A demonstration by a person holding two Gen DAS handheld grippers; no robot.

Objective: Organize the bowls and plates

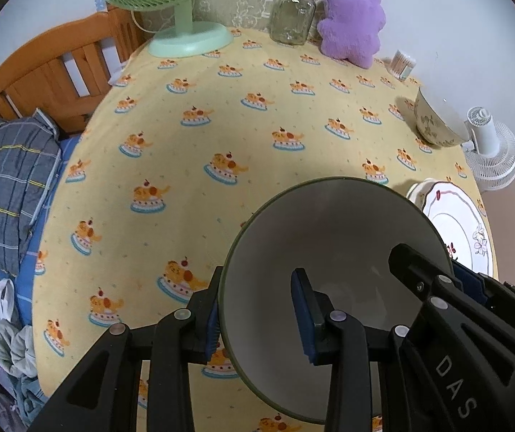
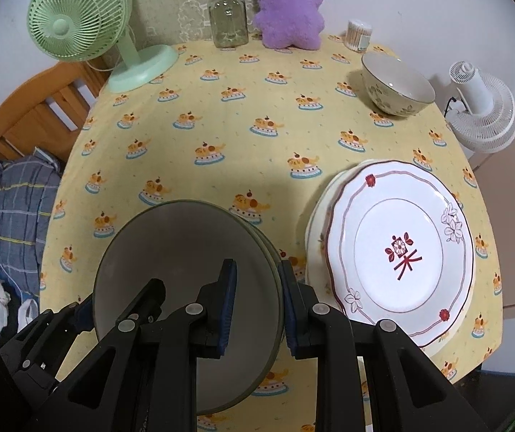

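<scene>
Both grippers pinch opposite rims of one grey bowl above the table.

Left gripper (image 1: pixel 261 320) clamps the bowl's (image 1: pixel 333 252) left rim, one pad inside, one outside; right gripper (image 2: pixel 257 309) clamps the right rim likewise. Bowl hangs tilted over the yellow tablecloth (image 2: pixel 221 136), just left of the stacked plates (image 2: pixel 401 248). Floral bowl (image 2: pixel 397 86) sits well apart at the far right. Green fan (image 2: pixel 77 21), glass jar (image 2: pixel 226 18) and purple plush (image 2: pixel 288 7) stand along the back edge.
</scene>
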